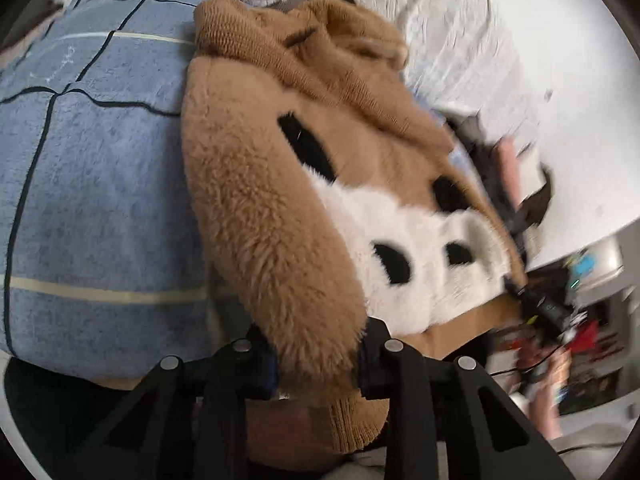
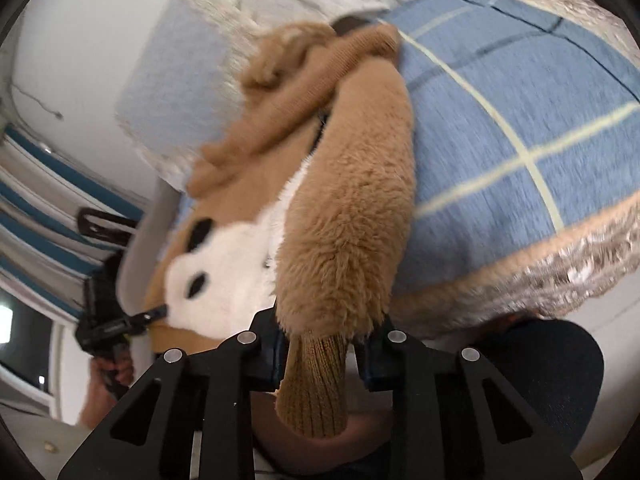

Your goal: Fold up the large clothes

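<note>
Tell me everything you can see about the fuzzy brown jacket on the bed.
The fuzzy tan fleece jacket has a white panel with black patches, ribbed knit cuffs and a knit hood or collar bunched at its far end. It lies spread on the blue plaid blanket. The left gripper and right gripper each pinch a sleeve near its cuff.

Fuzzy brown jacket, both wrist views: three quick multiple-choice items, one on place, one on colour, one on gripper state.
1. Where does the fuzzy brown jacket with the white-and-black animal face lie?
A. on a blue checked blanket
B. on a wooden floor
C. on a hanger

2. What colour is the face patch?
A. red
B. white
C. green

3. What does the left hand-held gripper have between its fingers?
A. nothing
B. a towel
C. a fuzzy brown sleeve

Key: 1 A, the blue checked blanket shows beside and beneath it. 2 B, the patch around the black spots is white. 3 C, the sleeve passes between the fingers, ribbed cuff hanging out.
</note>
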A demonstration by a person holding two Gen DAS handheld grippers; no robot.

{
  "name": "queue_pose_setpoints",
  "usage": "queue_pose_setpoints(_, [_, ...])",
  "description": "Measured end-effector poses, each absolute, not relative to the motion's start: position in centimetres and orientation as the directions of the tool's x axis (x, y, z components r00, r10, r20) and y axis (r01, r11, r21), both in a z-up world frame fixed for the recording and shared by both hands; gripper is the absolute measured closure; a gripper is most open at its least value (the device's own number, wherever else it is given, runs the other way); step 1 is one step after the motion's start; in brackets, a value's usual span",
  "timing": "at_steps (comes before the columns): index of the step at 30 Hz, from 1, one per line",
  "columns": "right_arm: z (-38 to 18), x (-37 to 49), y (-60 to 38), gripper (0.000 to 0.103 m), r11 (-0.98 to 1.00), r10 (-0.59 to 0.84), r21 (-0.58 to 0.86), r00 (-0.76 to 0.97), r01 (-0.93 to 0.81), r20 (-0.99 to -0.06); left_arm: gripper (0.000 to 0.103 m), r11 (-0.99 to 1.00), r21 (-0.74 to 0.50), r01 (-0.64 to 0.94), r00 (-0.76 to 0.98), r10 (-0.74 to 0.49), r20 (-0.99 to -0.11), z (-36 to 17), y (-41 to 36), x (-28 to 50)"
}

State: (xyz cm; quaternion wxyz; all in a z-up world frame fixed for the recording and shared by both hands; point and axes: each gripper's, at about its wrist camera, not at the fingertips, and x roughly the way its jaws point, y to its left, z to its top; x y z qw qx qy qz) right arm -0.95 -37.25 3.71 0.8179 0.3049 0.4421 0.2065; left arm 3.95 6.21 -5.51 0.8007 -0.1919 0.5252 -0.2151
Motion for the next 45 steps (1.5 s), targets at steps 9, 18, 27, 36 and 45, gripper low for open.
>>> queue_pose_setpoints(9, [7.5, 3.8, -36.7, 0.075, 0.649, 0.672, 0.749, 0.566, -0.138, -0.478, 0.074, 0.729, -0.672, 0.129, 0.405, -0.657, -0.636, -1.9, 7.5, 8.3])
queue_pose_setpoints(18, [10.1, 10.2, -37.6, 0.075, 0.623, 0.675, 0.765, 0.608, -0.165, -0.419, 0.074, 0.681, -0.719, 0.137, 0.5, -0.674, -0.544, 0.8, 8.2, 14.5])
queue_pose_setpoints(27, [11.1, 18.8, -38.4, 0.075, 0.62, 0.651, 0.774, 0.635, -0.128, -0.417, 0.074, 0.652, -0.754, 0.076, 0.574, -0.647, -0.502, 2.0, 9.9, 22.5])
queue_pose_setpoints(36, [10.3, 28.9, -38.5, 0.075, 0.651, 0.599, 0.758, 0.638, -0.037, -0.483, 0.074, 0.672, -0.741, -0.007, 0.576, -0.603, -0.552, 1.1, 10.2, 32.4])
queue_pose_setpoints(45, [5.5, 35.2, -37.6, 0.07, 0.72, 0.487, 0.676, 0.578, 0.16, -0.655, 0.064, 0.661, -0.738, -0.134, 0.539, -0.576, -0.614, -3.0, 10.4, 37.6])
